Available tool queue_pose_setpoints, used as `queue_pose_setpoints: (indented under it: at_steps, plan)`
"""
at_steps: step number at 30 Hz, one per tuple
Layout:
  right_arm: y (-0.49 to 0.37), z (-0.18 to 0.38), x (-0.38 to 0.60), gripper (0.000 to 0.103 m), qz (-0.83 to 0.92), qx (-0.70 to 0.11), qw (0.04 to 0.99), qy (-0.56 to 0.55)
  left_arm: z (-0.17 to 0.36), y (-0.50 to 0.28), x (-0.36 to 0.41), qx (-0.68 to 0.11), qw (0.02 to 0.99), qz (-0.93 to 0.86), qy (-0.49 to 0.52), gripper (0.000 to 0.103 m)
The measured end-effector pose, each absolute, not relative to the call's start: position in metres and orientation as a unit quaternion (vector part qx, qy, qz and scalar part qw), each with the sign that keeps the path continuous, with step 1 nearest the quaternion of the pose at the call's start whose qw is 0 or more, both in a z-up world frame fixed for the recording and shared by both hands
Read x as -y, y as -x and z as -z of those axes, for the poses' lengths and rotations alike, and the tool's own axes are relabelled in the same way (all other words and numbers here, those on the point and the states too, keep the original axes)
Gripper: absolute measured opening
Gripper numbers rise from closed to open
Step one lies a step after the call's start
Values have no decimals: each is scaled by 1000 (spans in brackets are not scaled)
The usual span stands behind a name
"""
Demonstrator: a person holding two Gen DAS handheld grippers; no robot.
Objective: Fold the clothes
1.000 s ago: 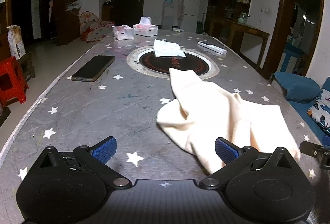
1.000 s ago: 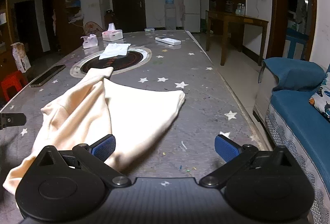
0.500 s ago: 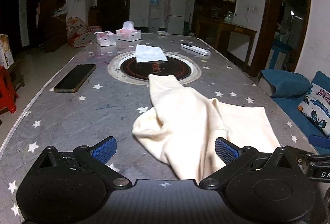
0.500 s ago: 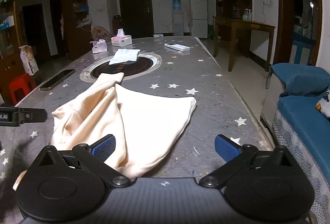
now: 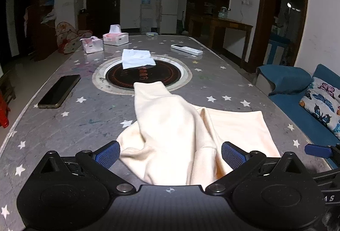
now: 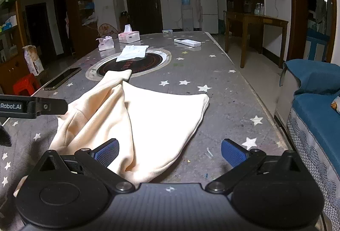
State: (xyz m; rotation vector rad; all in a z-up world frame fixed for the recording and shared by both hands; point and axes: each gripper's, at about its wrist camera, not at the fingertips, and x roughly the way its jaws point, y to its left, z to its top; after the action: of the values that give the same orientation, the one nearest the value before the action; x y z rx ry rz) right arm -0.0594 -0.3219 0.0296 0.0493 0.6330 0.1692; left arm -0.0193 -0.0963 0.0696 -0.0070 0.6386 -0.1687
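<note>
On a grey star-speckled table in a dim living room, cream garment lies rumpled at the near end, left gripper and right gripper both spread wide, holding nothing, phone left, blue sofa right.

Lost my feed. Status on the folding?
Left gripper and right gripper open, empty. Cream garment rumpled, unfolded on table. Nothing in the way.
</note>
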Motion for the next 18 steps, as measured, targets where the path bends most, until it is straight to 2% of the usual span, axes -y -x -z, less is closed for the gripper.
queue_pose_setpoints:
  at_steps: [4,13,16,17,18]
  plan:
    - [58,-29,322,103,-87,-313,945,-24,-71,9,102,-313,945,94,-6,99]
    - [52,-26,323,103,-92,-317,943,-31,-65,-27,119,-339,933,122,-17,79]
    - [51,-25,324,103,-93,-319,943,-32,-57,-40,126,-356,926,125,-25,67]
    - [50,-25,324,103,-94,-320,942,-31,-55,-44,127,-362,923,126,-27,58]
    - [50,-24,325,103,-93,-321,942,-31,-53,-46,126,-367,921,127,-27,53]
